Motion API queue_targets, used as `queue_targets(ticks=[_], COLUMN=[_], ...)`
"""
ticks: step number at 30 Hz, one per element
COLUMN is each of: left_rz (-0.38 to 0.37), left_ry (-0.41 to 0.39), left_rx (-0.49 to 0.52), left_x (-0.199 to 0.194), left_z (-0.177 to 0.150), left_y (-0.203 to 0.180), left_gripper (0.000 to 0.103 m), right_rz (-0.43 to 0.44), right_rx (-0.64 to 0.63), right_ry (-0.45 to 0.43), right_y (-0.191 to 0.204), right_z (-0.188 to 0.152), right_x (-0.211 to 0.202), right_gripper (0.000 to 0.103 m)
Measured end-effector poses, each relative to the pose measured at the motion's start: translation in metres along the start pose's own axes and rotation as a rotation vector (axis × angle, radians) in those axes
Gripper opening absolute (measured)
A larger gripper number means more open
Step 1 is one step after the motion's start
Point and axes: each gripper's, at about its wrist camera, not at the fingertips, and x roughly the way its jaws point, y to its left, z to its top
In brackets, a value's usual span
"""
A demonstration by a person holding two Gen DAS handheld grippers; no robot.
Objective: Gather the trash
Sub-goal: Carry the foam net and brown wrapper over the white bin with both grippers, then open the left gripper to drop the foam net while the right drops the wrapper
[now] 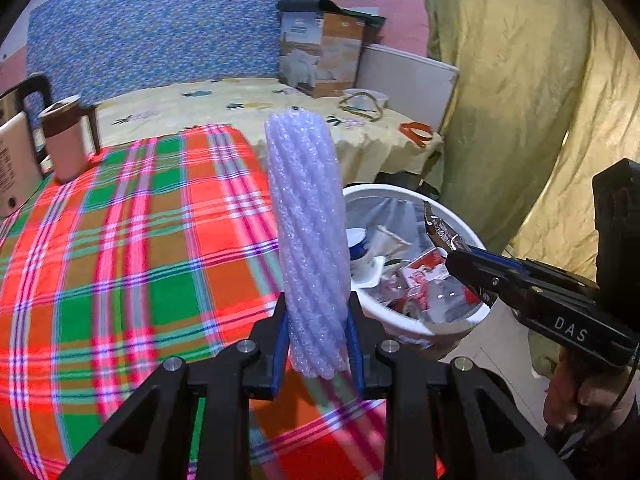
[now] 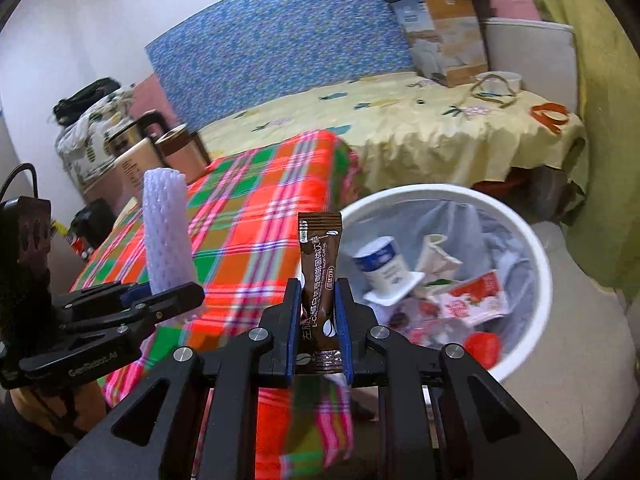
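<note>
the left gripper (image 1: 318, 344) is clamped low on a tall foam net sleeve (image 1: 306, 232) standing upright over the plaid cloth (image 1: 132, 248), beside rather than above the white bin (image 1: 420, 330); gripped so near its base, the soft sleeve could bend or slip out short of the rim. the right gripper (image 2: 319, 320) pinches a brown coffee sachet (image 2: 320, 268) upright near the bin's edge, where releasing it could drop it on the floor.

A bench (image 1: 120, 240) under a red-and-green plaid cloth (image 2: 256, 216) is carrying a brown-lidded mug (image 1: 68, 140) and a kettle (image 2: 132, 152) at its far left corner. Behind it, a bed (image 2: 400, 128) in a yellow sheet is holding a cardboard box (image 1: 320, 52) and an orange strap (image 2: 550, 114). A white bin (image 2: 532, 240) is standing on the floor (image 2: 568, 400) beside the bench's right edge.
</note>
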Motion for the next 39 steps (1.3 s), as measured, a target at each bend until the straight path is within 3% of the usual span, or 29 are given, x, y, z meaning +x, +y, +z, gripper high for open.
queue_targets(ticks=[13,30,33,37,39], left_rz=[-0.084,-0.122,-0.119,-0.124,-0.128], left_ry=[0.044,0.126,0.143,0.138,0.131], left_rx=[0.066,0.075,0.068,0.061,0.06], left_x=[0.051,0.1,0.106,0.105,0.103], left_z=[0.027,0.034,0.034,0.034,0.035], left_y=[-0.042,-0.055,-0.055,-0.055,-0.055], left_gripper=[0.026,0.027,0.031,0.05,0.05], right_rz=[-0.083,-0.125,-0.126,-0.134,-0.13], right_rx=[0.066,0.089,0.104,0.111,0.109], right_ry=[0.013,0.082,0.085,0.074,0.067], right_y=[-0.042,-0.066,-0.07,-0.071,-0.07], right_z=[0.003,0.006,0.006,0.005,0.006], right_x=[0.004,0.028,0.029,0.027,0.026], right_gripper=[0.019,0.02,0.02,0.023,0.027])
